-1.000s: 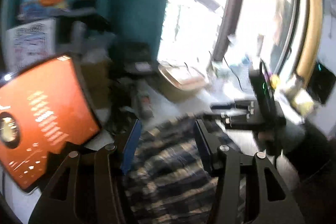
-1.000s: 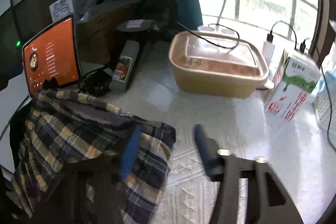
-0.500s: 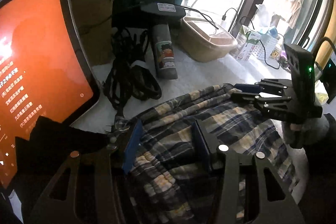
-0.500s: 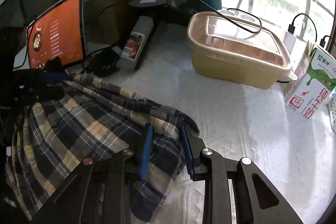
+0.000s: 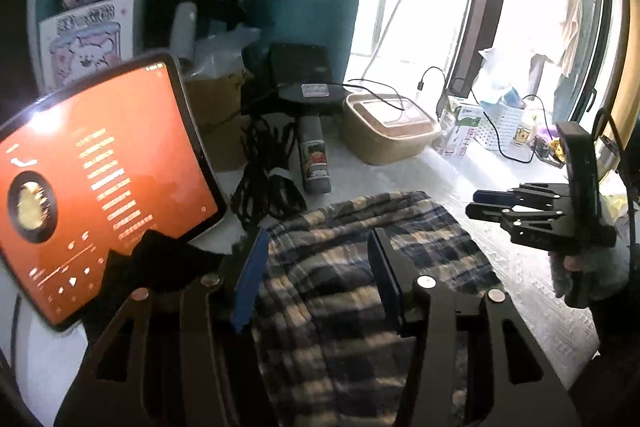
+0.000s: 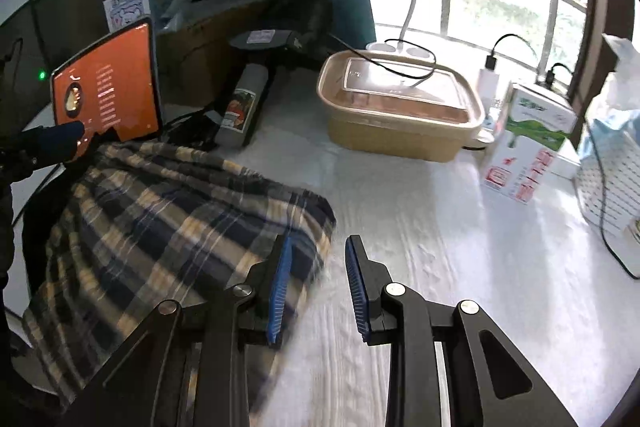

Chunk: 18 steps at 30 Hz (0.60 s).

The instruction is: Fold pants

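The plaid pants [image 5: 352,267] lie bunched on the white table [image 6: 460,247], in navy, tan and white checks; they also show in the right wrist view [image 6: 168,219]. My left gripper [image 5: 316,267] is open, its jaws apart above the cloth, holding nothing. My right gripper [image 6: 318,287] is open with a narrow gap, at the pants' right edge, its left finger over the cloth. The right gripper also shows in the left wrist view [image 5: 480,201], off the cloth to the right.
An orange-screened tablet [image 5: 92,179] stands at the left. Black cables [image 5: 268,183], a grey bottle [image 6: 242,105], a lidded tan food box [image 6: 400,107], a milk carton [image 6: 528,147] and a white basket [image 6: 612,179] line the back by the window.
The right gripper has let go of the pants' edge and opened a little. The left gripper has pulled back and tilted up. The pants now lie folded over in a thicker pile.
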{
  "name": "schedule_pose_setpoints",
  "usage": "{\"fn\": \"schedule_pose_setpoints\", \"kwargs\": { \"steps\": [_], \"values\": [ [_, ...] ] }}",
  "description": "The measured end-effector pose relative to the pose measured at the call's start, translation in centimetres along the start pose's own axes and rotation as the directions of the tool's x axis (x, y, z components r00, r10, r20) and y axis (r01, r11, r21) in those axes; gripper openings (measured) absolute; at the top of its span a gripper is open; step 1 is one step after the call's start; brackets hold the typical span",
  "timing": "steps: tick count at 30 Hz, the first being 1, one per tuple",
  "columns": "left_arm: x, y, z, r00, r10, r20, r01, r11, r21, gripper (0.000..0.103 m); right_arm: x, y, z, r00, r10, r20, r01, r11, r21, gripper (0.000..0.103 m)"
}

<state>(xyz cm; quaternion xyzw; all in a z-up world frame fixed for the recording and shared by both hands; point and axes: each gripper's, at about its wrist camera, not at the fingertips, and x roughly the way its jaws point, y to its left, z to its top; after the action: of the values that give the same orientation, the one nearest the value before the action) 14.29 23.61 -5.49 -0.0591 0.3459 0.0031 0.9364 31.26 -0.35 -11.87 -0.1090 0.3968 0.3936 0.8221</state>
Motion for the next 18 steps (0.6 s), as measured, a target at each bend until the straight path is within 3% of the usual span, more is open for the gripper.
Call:
{"fn": "schedule_pose_setpoints", "kwargs": {
  "steps": [3, 18],
  "values": [
    [-1.3, -1.6, -0.9, 1.000, 0.016, 0.023, -0.016, 1.000, 0.012, 0.061, -2.1, 0.2, -1.0, 1.000, -0.011, 0.018, 0.011, 1.000, 0.000, 0.030],
    [-5.4, -7.0, -5.2, 0.992, 0.040, 0.123, -0.030, 0.996, -0.080, 0.063, -11.4, 1.0, -5.8, 0.992, -0.066, 0.108, 0.067, 0.998, -0.003, 0.030]
  ]
}}
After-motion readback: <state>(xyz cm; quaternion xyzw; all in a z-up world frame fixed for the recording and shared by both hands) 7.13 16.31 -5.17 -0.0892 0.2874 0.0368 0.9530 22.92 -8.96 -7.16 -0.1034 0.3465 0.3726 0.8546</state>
